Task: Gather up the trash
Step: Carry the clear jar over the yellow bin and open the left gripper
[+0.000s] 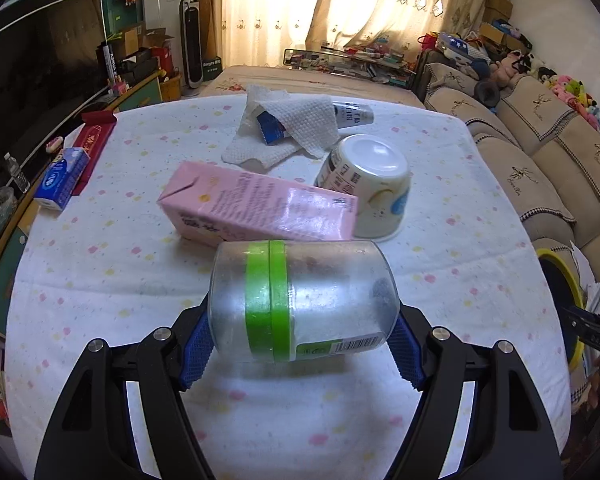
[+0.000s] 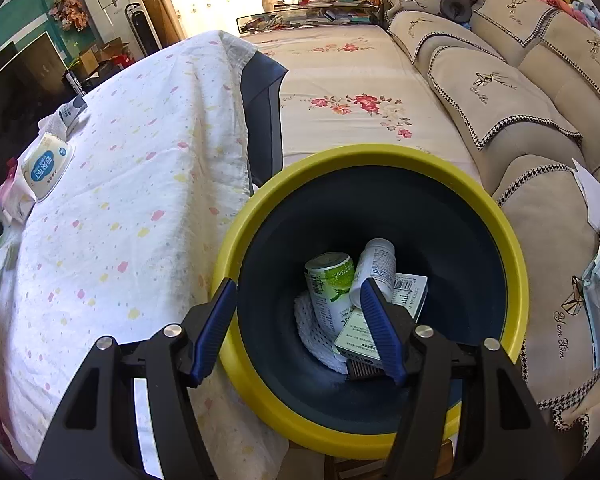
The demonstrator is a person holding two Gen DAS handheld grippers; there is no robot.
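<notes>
Above the cloth-covered counter [image 1: 100,280], left tool [image 1: 302,332] clamped endwise on the clear green-banded jar [image 1: 300,300]; right tool [image 2: 298,320] hangs apart, empty, over the yellow-rimmed bin [image 2: 512,240]: best keep jar level, carry across, release low inside.
</notes>
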